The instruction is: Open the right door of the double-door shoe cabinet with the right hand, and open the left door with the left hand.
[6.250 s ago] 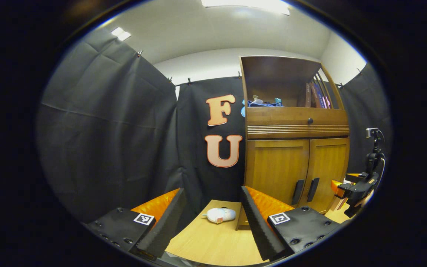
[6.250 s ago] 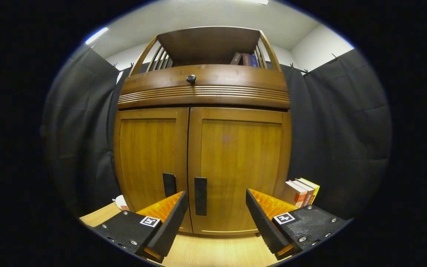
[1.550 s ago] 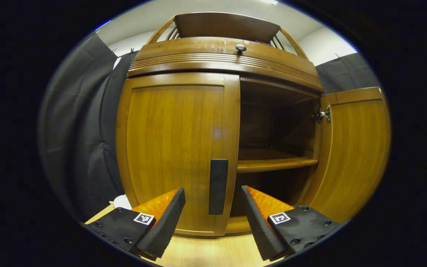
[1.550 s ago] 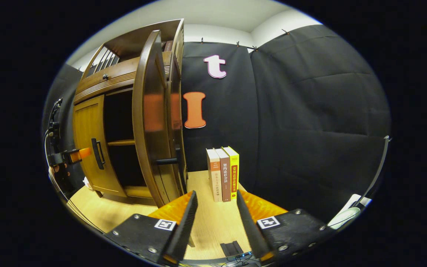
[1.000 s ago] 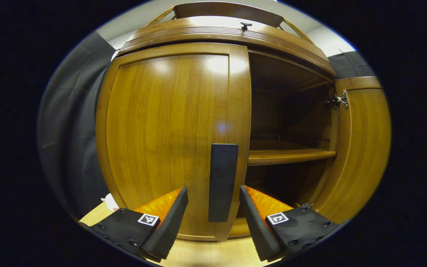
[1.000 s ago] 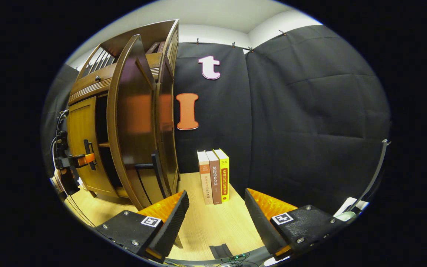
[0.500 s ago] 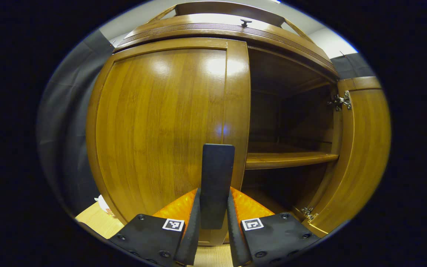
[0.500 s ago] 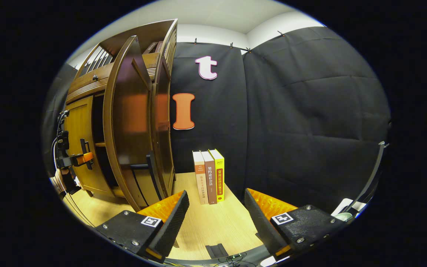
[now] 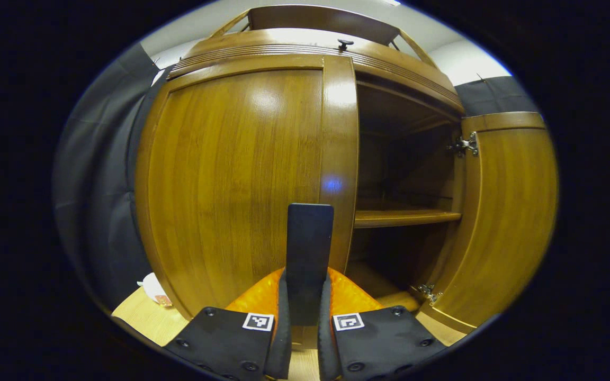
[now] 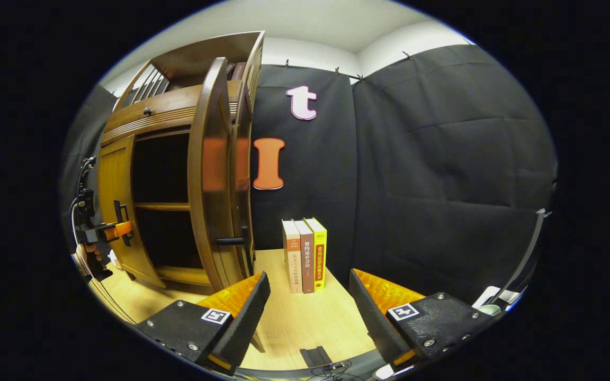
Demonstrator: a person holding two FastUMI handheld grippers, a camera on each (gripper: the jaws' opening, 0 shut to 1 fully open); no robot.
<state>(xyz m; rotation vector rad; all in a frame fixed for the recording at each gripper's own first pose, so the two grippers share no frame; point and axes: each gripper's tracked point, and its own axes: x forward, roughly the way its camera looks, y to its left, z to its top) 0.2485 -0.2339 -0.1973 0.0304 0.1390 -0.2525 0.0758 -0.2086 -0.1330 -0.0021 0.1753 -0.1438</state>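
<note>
even overhead light, sharp focus. glare spots sit high on the left door (image 9: 241, 174), the cabinet interior (image 9: 400, 174) beside it lies in deep shadow. fisheye bending bows the door's edges strongly outward.

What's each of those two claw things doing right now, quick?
Left gripper: shut on the left door handle.
Right gripper: open, holding nothing, away from the open right door.

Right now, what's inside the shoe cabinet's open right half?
Inside the shoe cabinet one bare wooden shelf shows, with dark space above and below. The closed left door hides the left half.
</note>
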